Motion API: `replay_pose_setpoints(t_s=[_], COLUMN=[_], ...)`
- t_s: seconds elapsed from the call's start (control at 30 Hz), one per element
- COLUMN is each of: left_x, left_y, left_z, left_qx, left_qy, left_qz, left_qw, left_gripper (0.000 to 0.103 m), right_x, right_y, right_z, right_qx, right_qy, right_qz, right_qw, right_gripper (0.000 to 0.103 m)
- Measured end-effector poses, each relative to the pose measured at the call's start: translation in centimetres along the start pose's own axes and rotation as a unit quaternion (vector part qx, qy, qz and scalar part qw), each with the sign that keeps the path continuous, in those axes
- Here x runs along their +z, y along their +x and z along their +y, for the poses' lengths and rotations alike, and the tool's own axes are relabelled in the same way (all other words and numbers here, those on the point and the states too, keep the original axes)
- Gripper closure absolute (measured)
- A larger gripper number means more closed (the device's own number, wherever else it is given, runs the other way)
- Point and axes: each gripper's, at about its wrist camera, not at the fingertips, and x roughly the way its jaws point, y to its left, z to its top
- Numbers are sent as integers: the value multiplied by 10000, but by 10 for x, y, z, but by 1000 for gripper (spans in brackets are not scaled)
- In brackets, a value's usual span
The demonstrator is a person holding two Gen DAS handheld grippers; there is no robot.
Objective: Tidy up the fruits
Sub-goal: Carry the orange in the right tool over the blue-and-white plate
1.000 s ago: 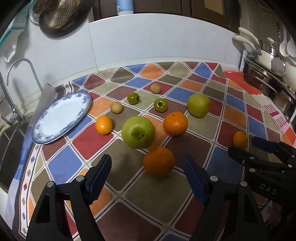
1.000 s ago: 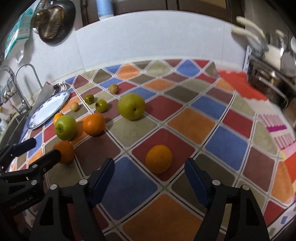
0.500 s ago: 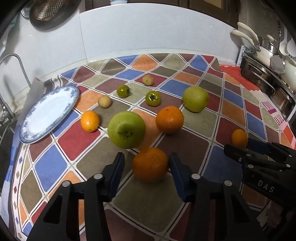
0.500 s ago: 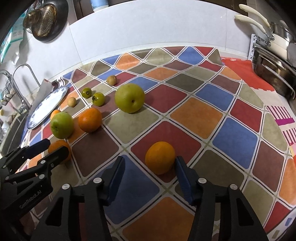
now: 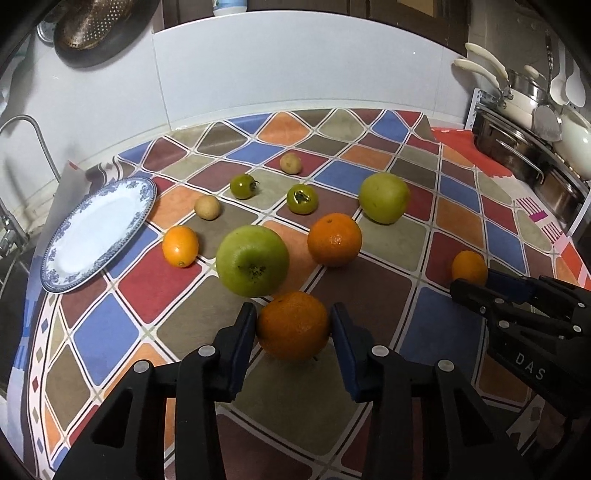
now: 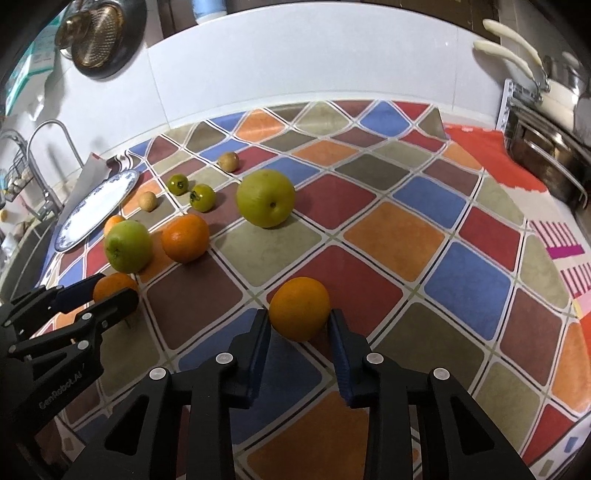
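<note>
My left gripper (image 5: pixel 293 326) is closed on a large orange (image 5: pixel 293 325) resting on the checkered cloth; its pads touch both sides. My right gripper (image 6: pixel 299 325) is closed on a smaller orange (image 6: pixel 299 308), also on the cloth. Each gripper shows in the other's view, the right (image 5: pixel 476 284) and the left (image 6: pixel 107 291). Behind lie a green apple (image 5: pixel 252 261), another orange (image 5: pixel 334 239), a small orange (image 5: pixel 180 246), a yellow-green pear (image 5: pixel 384 197), two green tomatoes (image 5: pixel 302 198) and two small tan fruits (image 5: pixel 207 207). A blue-rimmed white plate (image 5: pixel 59 273) sits at the left.
A sink and faucet (image 5: pixel 29 125) are left of the plate. Pots and a metal rack (image 5: pixel 524 147) stand at the right on a red mat. A white backsplash wall (image 5: pixel 295 74) runs behind the counter. A colander (image 5: pixel 92 22) hangs above.
Both grippers moved forward around their oranges and their jaws narrowed from wide open until the pads reached the fruit.
</note>
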Motion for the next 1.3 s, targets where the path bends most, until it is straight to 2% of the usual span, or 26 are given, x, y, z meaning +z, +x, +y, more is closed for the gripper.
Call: replay_pose_setpoints(t_s=[0.3,0.53,0.93,1.3], left_x=[-2,-4,-8,1], left_y=[-30,-54,-98,-114], left_z=[5,21,72,123], left_qx=[11,50,221,358], left_qy=[-81,-185,-312,-375], left_qz=[-190,-382,-764,-1001], left_qw=[9998,9991,9963,9936], left_gripper=[62,62,62,62], right_x=[-3,-1,12,33], right_y=[-22,-46,-70,-74], right_z=[15,41,96,155], right_qx=[261,509,810,1085], right_qy=[-149,-387,-695,-962], right_qz=[-158,-362,-688,-911], right_qw=[9994,9973,9919,9852], right_gripper=[70,70,70,70])
